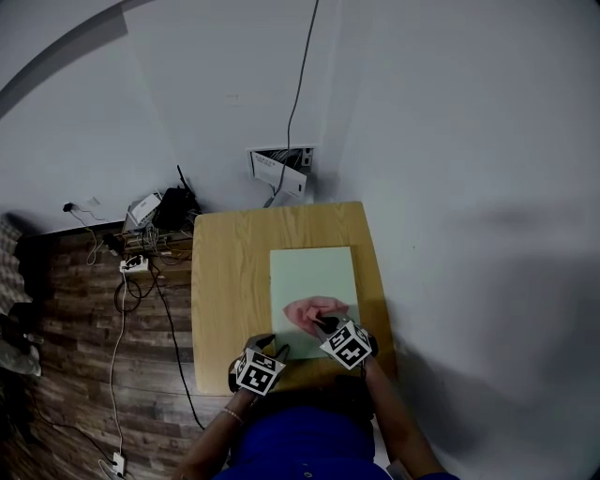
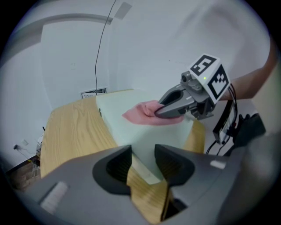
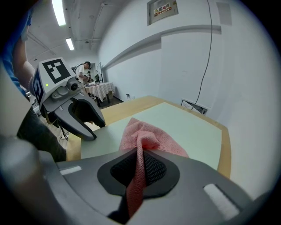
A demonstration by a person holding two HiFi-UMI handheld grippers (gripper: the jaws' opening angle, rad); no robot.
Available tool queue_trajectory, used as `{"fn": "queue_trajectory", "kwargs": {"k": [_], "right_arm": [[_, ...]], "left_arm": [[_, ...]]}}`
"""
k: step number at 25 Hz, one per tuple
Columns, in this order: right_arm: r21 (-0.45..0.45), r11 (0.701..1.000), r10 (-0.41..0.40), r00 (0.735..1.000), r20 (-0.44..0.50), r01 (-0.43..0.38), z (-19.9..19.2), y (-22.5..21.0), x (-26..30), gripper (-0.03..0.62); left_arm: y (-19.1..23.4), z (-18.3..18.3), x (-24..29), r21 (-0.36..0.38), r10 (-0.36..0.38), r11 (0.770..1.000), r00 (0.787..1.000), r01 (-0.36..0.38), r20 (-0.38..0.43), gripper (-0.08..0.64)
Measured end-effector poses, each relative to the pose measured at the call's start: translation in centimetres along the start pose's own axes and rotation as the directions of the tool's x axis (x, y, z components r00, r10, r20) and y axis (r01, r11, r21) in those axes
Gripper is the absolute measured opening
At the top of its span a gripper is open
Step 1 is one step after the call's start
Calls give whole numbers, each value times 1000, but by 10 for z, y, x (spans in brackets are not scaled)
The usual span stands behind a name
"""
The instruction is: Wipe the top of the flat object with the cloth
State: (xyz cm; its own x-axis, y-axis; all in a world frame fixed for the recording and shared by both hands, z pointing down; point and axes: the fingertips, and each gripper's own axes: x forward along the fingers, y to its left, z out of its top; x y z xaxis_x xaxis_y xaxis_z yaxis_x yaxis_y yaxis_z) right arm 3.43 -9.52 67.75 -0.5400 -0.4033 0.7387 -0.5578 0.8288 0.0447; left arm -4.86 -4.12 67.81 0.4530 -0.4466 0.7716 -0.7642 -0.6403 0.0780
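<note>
Wiping apparently under way, not finished. Pinched tight in the right gripper (image 3: 139, 169): a fold of the pink cloth (image 3: 151, 134), bunched and spread on the near part of the pale green flat object (image 1: 314, 272), toward its right edge. Nothing visible on that top to separate wiped from unwiped, so no telling the share already covered. At a guess, the far half and the left-hand strip yet to do, given the cloth so near the front. At the flat object's near left corner, the left gripper (image 2: 142, 161), jaws apart and gripping nothing, only a glimpse of that corner and the wood below through the gap. Touching the flat object or just above it: hard to say from these angles. Possibly there to steady things during strokes.

Flat object lying square on a small light-wood table (image 1: 225, 281), with a wide bare strip of wood on the left and thin margins at the far and right edges. Table set close against a white wall (image 1: 422, 141), with a thin cable (image 1: 302, 75) running up from a wall box (image 1: 279, 167). To the left, dark wood-pattern floor (image 1: 66, 394) with loose cords, a power strip (image 1: 134, 264) and a few dark devices (image 1: 173, 208). In the right gripper view, strip lights (image 3: 58, 12) overhead and, far off, a person (image 3: 86, 70) beside another table
</note>
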Motion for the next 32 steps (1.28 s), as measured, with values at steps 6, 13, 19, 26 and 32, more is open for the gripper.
{"fn": "queue_trajectory", "kwargs": {"k": [6, 13, 19, 26, 32], "right_arm": [[37, 999, -35, 999, -9, 35, -21, -19, -13, 15], [72, 994, -80, 997, -19, 82, -38, -35, -29, 15], [95, 989, -110, 994, -23, 112, -49, -44, -37, 15], [106, 987, -118, 993, -29, 121, -51, -46, -38, 15], [114, 986, -123, 992, 2, 122, -48, -46, -36, 15]], "left_arm": [[-1, 1, 2, -9, 1, 1000, 1000, -1, -1, 167], [0, 0, 3, -16, 4, 1000, 1000, -4, 7, 167], [-1, -2, 3, -33, 0, 999, 1000, 0, 7, 167], [0, 0, 1, -58, 1, 998, 1000, 0, 17, 166], [1, -2, 0, -85, -4, 996, 1000, 5, 23, 166]]}}
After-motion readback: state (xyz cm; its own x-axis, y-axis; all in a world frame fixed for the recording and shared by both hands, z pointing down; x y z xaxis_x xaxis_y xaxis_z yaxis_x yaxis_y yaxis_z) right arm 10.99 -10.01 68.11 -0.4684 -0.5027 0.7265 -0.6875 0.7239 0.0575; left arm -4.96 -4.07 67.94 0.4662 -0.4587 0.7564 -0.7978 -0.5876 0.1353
